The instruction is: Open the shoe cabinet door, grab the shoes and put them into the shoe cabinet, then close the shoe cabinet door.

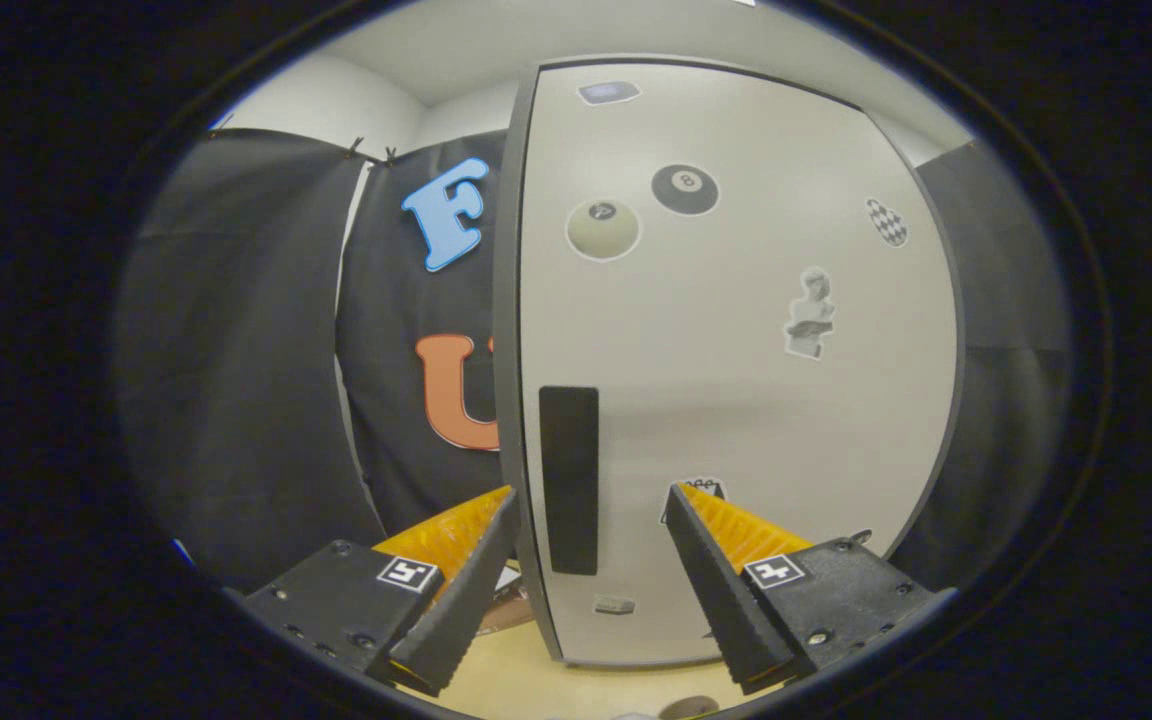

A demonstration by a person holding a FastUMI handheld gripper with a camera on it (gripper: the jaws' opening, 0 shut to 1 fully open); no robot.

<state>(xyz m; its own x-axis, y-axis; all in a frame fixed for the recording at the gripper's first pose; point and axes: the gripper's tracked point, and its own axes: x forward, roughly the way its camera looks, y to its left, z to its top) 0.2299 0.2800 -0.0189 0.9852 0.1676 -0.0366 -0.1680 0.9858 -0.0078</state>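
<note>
Black cloth wall (236,350) at left. We see cabinet door (736,380) just ahead, shut by our judgement, its left edge and dark handle strip (568,480) between fingers. Claw (591,500) spread apart, gripping nothing. We judge opening is step in hand: straddle door edge at handle, pinch, pull along hinge arc. Stickers across door. Pale floor (536,680) below, white room wall above.

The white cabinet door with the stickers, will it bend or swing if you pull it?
The white flat-panel cabinet door looks rigid, so it should swing rather than bend. Its dark rectangular handle sits near one edge, between the open gripper fingers, so it probably pivots at the far edge.
</note>
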